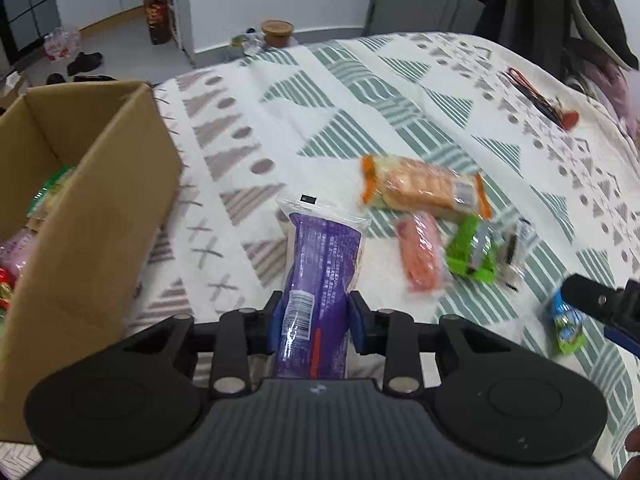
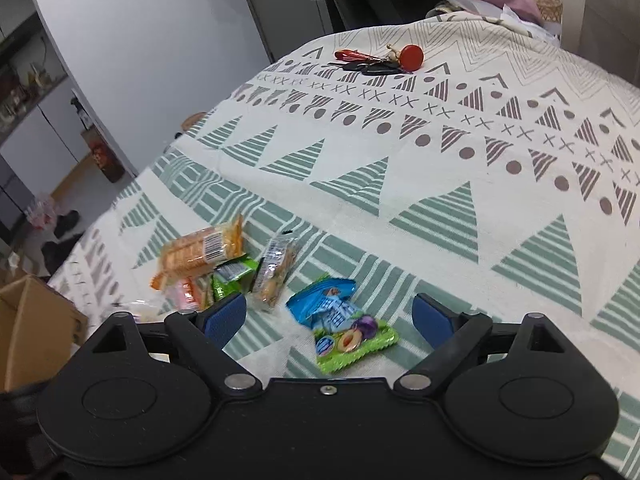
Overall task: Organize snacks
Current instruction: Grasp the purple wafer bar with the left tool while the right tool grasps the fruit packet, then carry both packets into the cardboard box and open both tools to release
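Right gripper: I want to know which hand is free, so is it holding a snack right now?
No. The right gripper is open, its blue pads apart above the blue-and-green snack packet lying on the bedspread.

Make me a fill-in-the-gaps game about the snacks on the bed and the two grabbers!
1. The left hand-held gripper is shut on a long ____ packet.
2. The right hand-held gripper is ____, with a blue and green packet lying on the blanket between its fingers.
3. To the left of the held packet stands a cardboard ____ with snacks already inside.
4. Far back on the blanket lies a bunch of ____ with a red round tag.

Missing words: purple; open; box; keys
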`<action>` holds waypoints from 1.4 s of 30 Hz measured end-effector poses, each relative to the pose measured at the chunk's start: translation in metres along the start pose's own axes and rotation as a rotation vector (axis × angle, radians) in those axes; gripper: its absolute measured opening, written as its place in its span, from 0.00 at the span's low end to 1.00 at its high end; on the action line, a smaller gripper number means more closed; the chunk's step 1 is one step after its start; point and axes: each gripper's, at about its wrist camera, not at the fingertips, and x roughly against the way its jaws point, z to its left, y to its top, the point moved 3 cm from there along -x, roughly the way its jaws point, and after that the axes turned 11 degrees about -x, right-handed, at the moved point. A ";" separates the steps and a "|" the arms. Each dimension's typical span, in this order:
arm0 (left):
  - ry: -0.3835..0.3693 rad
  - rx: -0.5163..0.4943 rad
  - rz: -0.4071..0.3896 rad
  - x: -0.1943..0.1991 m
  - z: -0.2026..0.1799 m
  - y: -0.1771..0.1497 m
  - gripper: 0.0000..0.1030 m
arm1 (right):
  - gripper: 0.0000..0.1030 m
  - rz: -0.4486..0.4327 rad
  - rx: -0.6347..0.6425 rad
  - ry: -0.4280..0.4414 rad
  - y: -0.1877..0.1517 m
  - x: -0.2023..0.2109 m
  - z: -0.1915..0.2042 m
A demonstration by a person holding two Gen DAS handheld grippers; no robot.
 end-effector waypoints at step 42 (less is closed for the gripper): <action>0.074 0.103 -0.194 0.127 0.096 0.011 0.29 | 0.26 -0.067 0.119 0.232 -0.026 0.062 0.105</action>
